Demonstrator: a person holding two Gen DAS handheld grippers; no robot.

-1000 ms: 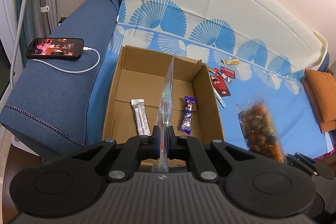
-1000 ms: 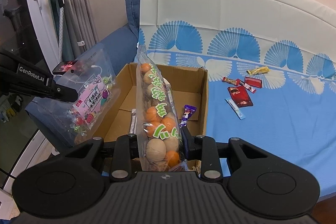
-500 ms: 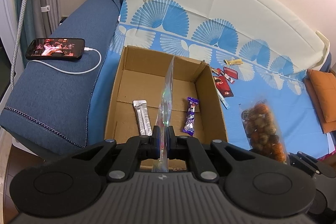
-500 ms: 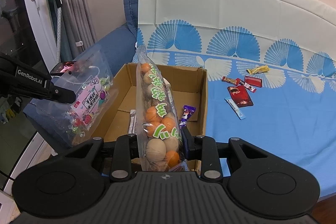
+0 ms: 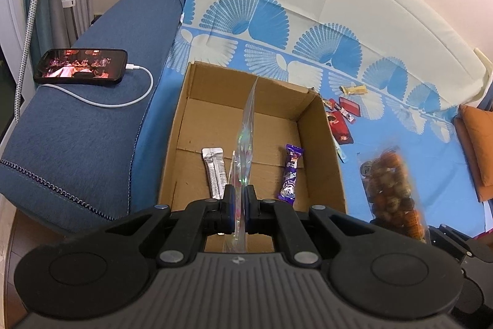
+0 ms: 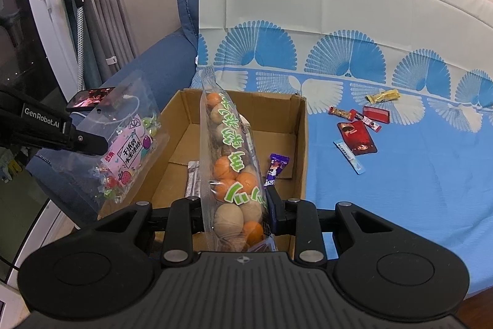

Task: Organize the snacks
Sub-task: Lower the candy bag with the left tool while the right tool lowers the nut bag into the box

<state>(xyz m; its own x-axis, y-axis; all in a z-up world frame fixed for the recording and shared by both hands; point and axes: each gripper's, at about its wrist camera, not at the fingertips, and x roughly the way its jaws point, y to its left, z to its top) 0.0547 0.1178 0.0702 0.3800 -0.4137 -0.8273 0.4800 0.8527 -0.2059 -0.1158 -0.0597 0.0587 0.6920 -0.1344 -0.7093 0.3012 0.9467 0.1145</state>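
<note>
1. Snacks are the business here: the left tool (image 5: 238, 201) is pinched fully shut on the thin edge of a clear candy bag (image 6: 126, 144), and the right tool (image 6: 237, 213) is clamped partway closed around a fat bag of orange and tan balls (image 6: 234, 171).
2. Compared with a second ago, the left tool has drifted a little forward and down, so the cardboard box (image 5: 320, 125) now sits slightly lower and nearer in its view; the right tool has hardly shifted.
3. I take that to mean the candy bag goes in first, while the other bag waits above the box's near edge.
4. The candy bag is floppy, glossy film with loose wrapped sweets and a pink label; the ball bag is taut, lumpy and tubular with green lettering.
5. Inside the box, on matte creased corrugated board, lie a silver foil stick (image 5: 214, 171) and a purple wrapped bar (image 5: 291, 171), well apart.
6. Beyond, on the blue fan-print sheet (image 6: 400, 190), small red and gold wrappers (image 6: 357, 125) are still unsorted.
7. A phone (image 5: 81, 70) lies on the sofa arm.
</note>
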